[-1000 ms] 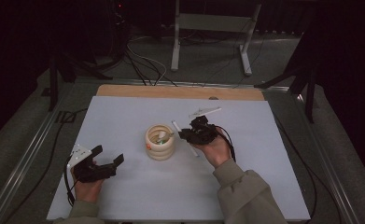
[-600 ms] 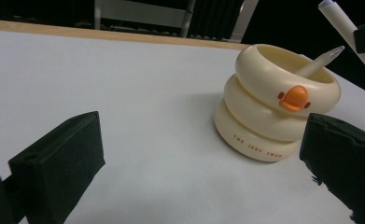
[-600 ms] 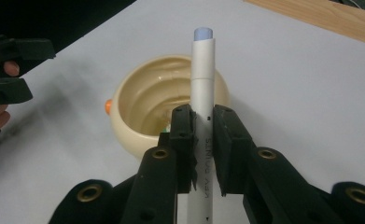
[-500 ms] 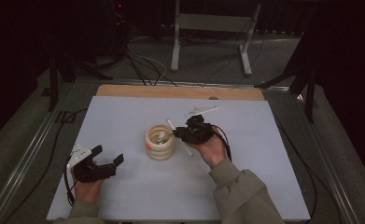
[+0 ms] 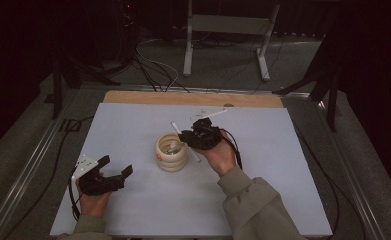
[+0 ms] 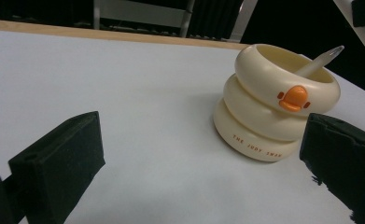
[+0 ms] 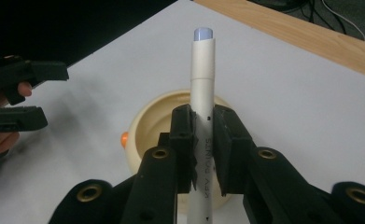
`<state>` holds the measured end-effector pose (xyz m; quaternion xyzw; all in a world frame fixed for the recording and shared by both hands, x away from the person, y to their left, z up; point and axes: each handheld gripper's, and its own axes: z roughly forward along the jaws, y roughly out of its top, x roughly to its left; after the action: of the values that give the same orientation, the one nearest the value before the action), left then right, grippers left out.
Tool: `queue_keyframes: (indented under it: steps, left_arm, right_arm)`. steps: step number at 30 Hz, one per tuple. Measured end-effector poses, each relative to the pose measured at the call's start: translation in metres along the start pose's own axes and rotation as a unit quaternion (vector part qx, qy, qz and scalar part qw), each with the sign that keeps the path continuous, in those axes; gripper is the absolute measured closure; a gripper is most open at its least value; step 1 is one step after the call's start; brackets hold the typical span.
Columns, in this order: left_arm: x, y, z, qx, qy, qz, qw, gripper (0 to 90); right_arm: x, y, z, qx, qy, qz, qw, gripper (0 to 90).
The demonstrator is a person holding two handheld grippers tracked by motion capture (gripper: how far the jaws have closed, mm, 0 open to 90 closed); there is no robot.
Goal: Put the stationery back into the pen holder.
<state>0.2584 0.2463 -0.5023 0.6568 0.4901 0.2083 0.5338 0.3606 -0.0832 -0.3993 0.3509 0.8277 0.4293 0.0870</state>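
One white plastic marker pen (image 7: 202,93) w/ a pale blue end sits clamped between the pads of the right gripper (image 7: 202,149), jaws nearly together, pressing on the pen's barrel from both sides. In the high view the pen (image 5: 175,127) slants across the gripper (image 5: 188,136), one end pointing up-left past the jaws, the other running down-right under the hand. It hangs in the air, right beside and partly over the mouth of a cream, ring-stacked plastic pen holder w/ an orange duck bill (image 5: 171,152), which stands upright near the middle of the white table top (image 5: 283,165). Inside the holder a second, translucent white pen (image 6: 319,61) leans against the rim, tip up.

Left gripper (image 5: 114,169) rests low on the table's near-left part, well apart from the holder, jaws wide, nothing between them; the left gripper view shows bare table between its two black foam pads (image 6: 61,165). A bare wooden strip (image 5: 183,98) edges the far side of the table top.
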Motion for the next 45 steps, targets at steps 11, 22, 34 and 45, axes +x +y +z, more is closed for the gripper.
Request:
queue_keyframes:
  steps: [11,22,34,45]
  left_arm:
    - [0.0,0.0,0.0,-0.001,-0.001,-0.001,1.0,0.2]
    - [0.001,0.0,0.0,-0.003,-0.001,-0.002,1.0,0.2]
    - [0.001,0.0,-0.001,-0.004,-0.001,-0.002,1.0,0.2]
    - [0.001,0.0,-0.001,-0.004,-0.002,-0.002,1.0,0.2]
  right_arm:
    - [0.004,0.012,0.008,-0.019,0.005,-0.004,0.9998,79.2]
    - [0.01,0.021,0.016,-0.037,0.011,0.0,0.9993,79.2]
    - [0.011,0.026,0.031,-0.052,0.02,-0.006,0.9984,79.1]
    - [0.005,0.029,0.04,-0.086,0.047,0.002,0.9952,79.2]
